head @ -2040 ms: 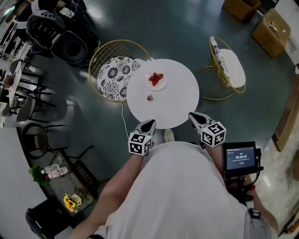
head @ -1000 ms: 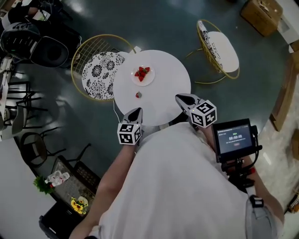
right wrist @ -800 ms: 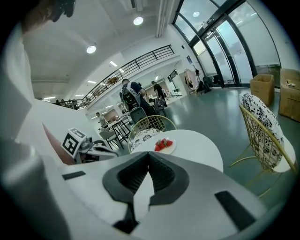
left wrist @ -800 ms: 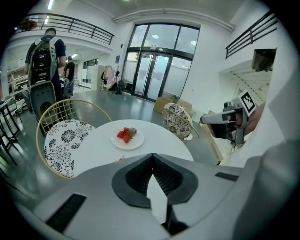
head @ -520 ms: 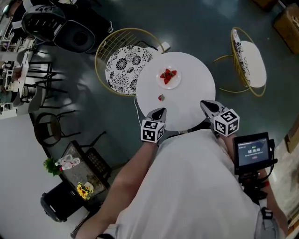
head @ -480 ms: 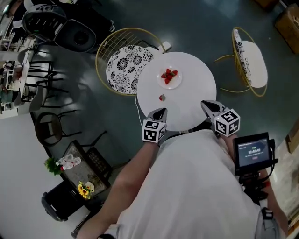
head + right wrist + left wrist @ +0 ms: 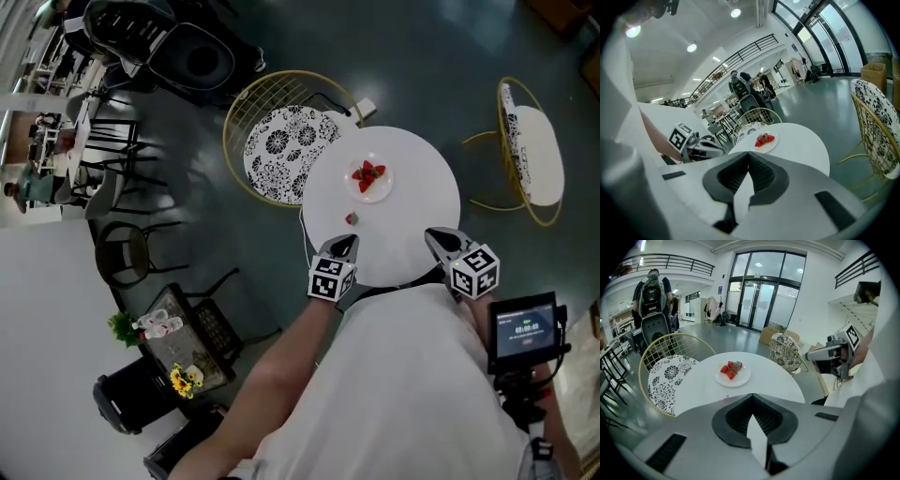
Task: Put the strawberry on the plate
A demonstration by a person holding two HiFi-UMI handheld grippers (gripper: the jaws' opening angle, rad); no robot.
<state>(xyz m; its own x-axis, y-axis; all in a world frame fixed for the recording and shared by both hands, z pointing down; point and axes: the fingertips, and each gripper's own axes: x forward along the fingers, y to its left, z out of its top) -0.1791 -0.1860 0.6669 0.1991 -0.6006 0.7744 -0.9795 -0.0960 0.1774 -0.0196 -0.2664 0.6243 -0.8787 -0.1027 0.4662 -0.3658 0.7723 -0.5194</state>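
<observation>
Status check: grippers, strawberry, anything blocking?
Left gripper and right gripper shut, empty, at near edge of table. Loose strawberry on table, short of plate. Nothing between them.

The left gripper fills the near foreground, its jaws closed together with nothing between them. Beyond it, a plate of strawberries sits on the round white bench. A patterned chair stands to the left, and the right gripper hovers at the right.
</observation>
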